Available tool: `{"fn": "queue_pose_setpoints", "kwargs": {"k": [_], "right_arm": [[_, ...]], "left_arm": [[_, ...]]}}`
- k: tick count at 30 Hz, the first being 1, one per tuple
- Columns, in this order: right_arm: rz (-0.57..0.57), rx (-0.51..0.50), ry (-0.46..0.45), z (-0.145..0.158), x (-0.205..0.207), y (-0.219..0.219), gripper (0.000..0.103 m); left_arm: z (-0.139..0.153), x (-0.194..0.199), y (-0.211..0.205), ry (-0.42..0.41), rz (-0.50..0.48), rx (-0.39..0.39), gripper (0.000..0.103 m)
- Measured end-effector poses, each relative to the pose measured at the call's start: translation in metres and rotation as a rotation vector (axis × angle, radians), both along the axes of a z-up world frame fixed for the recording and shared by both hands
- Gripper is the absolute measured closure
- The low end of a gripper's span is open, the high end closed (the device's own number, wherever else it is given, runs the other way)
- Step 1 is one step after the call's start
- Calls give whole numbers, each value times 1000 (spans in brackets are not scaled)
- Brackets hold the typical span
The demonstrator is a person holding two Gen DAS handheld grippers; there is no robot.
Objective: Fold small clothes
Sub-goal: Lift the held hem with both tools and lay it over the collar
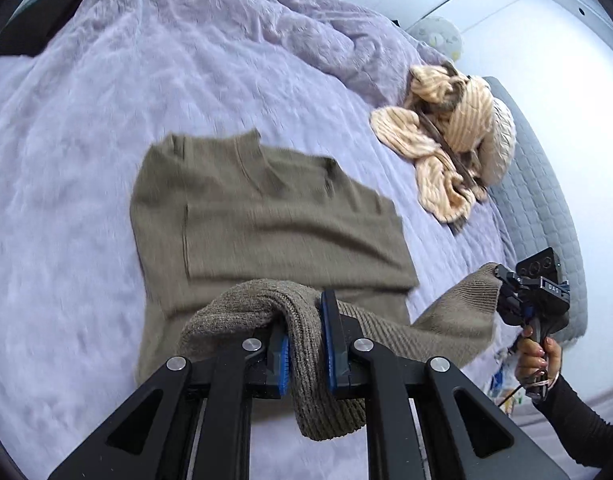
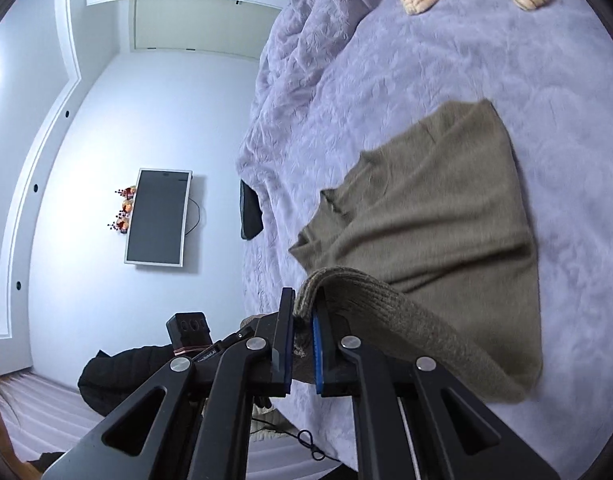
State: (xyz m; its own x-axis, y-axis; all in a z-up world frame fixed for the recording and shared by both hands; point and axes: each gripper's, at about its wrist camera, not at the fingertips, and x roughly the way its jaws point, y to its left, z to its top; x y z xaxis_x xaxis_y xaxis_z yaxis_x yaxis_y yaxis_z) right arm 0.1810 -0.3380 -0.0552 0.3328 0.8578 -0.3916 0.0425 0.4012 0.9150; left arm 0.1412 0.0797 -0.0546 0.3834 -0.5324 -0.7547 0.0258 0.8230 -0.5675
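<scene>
The brown sweater (image 1: 266, 216) lies flat on the purple blanket (image 1: 66, 160), its near hem lifted. The left gripper (image 1: 305, 344) and right gripper (image 2: 302, 344) each pinch a hem corner (probably evenly). Carry both corners far together, level, toward the collar.

A bed (image 1: 86, 200) under a lilac plush blanket carries an olive sweater (image 1: 266, 216) and a crumpled cream striped garment (image 1: 446, 128).
</scene>
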Motion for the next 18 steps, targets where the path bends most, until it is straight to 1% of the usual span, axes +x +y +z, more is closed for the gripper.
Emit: {"fn": "queue_pose_setpoints", "kwargs": {"k": [4, 7, 11, 13, 15, 17, 18], "right_arm": [[-13, -55, 8, -12, 59, -5, 95], [-7, -105, 23, -29, 96, -5, 95], [-2, -174, 46, -55, 136, -4, 95], [2, -232, 68, -71, 151, -2, 95], [34, -289, 88, -82, 159, 2, 94], [79, -384, 96, -87, 158, 6, 90], [96, -418, 94, -88, 155, 7, 90]], "left_arm": [[-13, 47, 10, 1, 52, 21, 89], [-35, 81, 9, 25, 75, 55, 89], [-73, 116, 6, 76, 93, 104, 89], [-91, 125, 5, 113, 106, 117, 89], [-104, 126, 5, 142, 118, 114, 89], [-108, 122, 6, 141, 123, 109, 89], [-108, 119, 6, 138, 126, 104, 89]]}}
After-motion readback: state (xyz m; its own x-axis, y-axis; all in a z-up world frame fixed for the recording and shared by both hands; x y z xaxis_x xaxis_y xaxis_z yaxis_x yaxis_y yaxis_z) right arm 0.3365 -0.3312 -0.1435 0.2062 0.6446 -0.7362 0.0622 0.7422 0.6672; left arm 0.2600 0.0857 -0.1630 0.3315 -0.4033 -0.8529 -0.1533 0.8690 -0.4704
